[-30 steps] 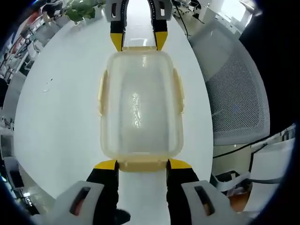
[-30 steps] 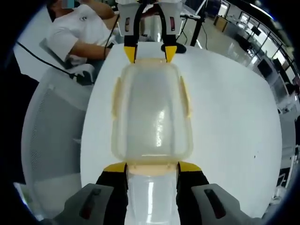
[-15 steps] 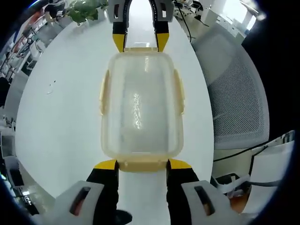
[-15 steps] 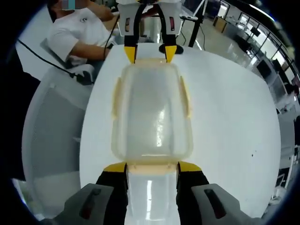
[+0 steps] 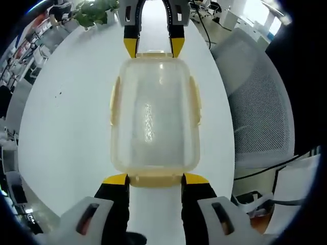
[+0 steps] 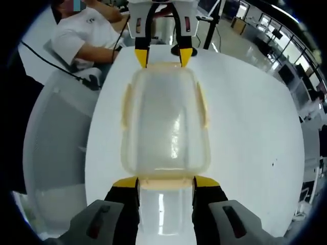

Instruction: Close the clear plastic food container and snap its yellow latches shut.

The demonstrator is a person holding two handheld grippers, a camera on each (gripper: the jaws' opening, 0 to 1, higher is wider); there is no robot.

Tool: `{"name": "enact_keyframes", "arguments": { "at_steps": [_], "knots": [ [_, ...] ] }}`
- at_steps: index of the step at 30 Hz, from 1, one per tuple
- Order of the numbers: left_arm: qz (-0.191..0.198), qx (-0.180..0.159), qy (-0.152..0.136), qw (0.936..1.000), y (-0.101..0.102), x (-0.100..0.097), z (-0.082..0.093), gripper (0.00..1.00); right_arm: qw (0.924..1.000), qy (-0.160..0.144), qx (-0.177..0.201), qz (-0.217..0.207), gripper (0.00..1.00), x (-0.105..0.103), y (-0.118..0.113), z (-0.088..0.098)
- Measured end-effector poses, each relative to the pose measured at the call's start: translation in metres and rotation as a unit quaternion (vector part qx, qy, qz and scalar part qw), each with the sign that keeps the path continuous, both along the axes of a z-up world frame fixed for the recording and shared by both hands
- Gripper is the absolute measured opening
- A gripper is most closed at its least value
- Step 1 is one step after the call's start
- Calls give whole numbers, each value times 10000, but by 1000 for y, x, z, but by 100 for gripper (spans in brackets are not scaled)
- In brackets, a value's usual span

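Lying at the centre of both views, the clear plastic food container [image 5: 155, 115] [image 6: 165, 122] rests on a round white table [image 5: 66, 122] [image 6: 255, 127], its long axis running from the bottom of each frame toward the top, along the line between the two grippers. The body is a rounded rectangle of cloudy, translucent plastic with a glossy highlight down its lid; the lid sits on. Pale yellow latches [image 5: 195, 99] [image 6: 125, 106] line both long sides and both short ends; whether they are snapped down cannot be told. In the left gripper view, the left gripper [image 5: 155, 179] stands at lower centre, its black jaws with yellow tips set wide to either side of the near end latch, touching or just beside the container's corners; contact cannot be confirmed. The right gripper [image 6: 165, 182] shows the same posture in its own view at lower centre, jaws wide, bracketing the opposite end latch. Each gripper appears at the top of the other's view, at the container's far end. A grey mesh chair [image 5: 260, 102] stands at the right of the left gripper view. A seated person [image 6: 84, 35] in white occupies the upper left of the right gripper view.
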State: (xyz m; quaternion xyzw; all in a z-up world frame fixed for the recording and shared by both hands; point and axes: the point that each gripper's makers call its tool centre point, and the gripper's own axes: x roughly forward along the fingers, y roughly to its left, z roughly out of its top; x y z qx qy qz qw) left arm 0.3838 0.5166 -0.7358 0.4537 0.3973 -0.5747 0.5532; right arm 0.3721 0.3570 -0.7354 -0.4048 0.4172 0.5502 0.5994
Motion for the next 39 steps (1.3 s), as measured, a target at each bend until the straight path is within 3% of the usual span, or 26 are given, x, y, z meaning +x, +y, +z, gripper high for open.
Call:
{"name": "enact_keyframes", "arguments": {
  "at_steps": [39],
  "knots": [
    [33, -116, 53, 9999, -79, -5, -7, 38, 9998, 66, -177, 41, 38, -3, -80, -11]
  ]
}}
